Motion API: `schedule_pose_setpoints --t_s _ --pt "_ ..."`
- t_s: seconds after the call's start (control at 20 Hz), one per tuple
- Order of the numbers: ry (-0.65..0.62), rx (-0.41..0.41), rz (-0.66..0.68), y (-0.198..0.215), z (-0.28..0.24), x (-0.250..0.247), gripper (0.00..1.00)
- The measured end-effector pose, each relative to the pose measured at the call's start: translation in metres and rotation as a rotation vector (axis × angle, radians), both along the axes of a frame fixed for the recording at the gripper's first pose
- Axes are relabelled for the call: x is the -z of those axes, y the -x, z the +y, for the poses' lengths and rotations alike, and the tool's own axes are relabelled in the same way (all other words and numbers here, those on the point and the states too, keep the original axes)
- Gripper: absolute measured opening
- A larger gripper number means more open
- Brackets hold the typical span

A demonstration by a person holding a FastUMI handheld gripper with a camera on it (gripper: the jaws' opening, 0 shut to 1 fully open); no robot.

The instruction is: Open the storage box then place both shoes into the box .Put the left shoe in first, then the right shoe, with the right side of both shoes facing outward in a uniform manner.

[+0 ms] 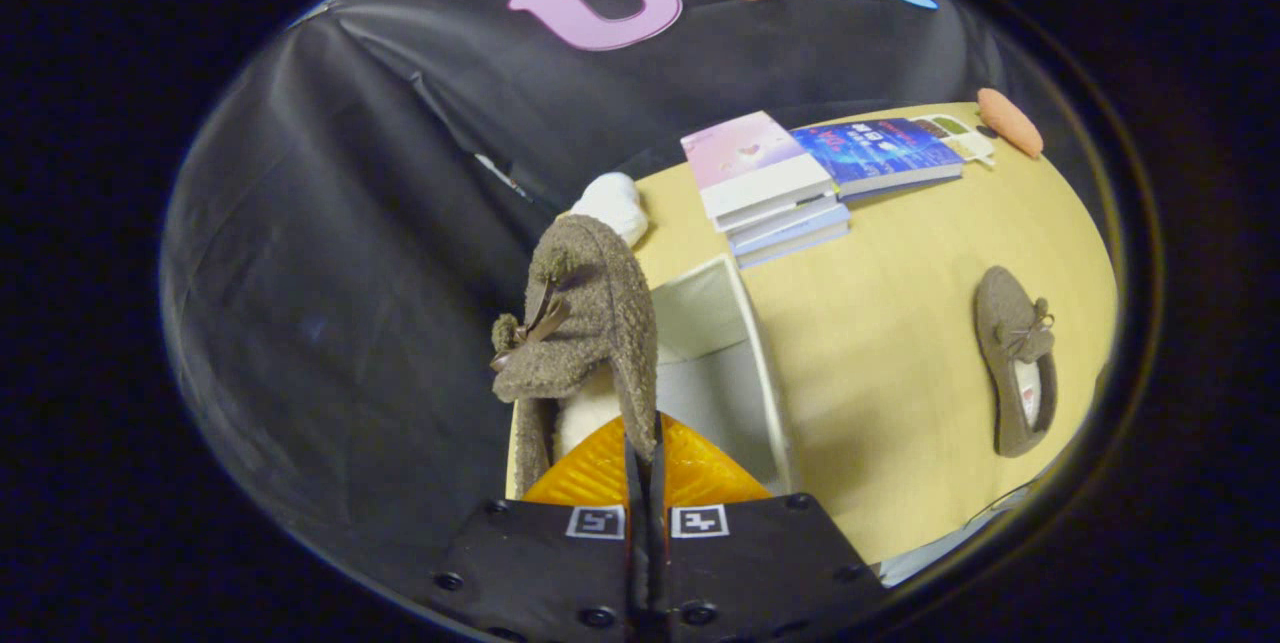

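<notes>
- My jaws (641, 463), lower centre, are clamped on a brown fuzzy shoe (580, 323).
- I'd lower it into the open white storage box (765, 393) just beyond.
- Second shoe (1015, 363) waits right on the bench (900, 323).

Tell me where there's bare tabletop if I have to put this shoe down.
The gripper is shut on the held shoe above the open box. Bare table runs between box and second shoe. The far end is crowded: book stack, blue book.

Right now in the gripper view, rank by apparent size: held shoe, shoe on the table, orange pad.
1. Held shoe, pinched in the fingers; nearness inflates it.
2. Shoe on the table.
3. Orange pad, farthest away.
</notes>
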State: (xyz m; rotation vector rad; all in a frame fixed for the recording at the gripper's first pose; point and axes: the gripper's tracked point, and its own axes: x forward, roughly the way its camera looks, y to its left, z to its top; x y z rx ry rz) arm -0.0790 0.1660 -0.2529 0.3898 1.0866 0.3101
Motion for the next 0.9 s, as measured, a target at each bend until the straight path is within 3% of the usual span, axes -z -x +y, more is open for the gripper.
schedule_pose_setpoints --t_s 0.35,0.65,0.9 --pt "0.047 -0.091 0.074 0.031 0.019 0.039 0.03" --pt "0.065 -0.066 0.192 0.041 0.031 0.078 0.04" --pt "0.095 -0.100 0.212 0.046 0.041 0.095 0.05"
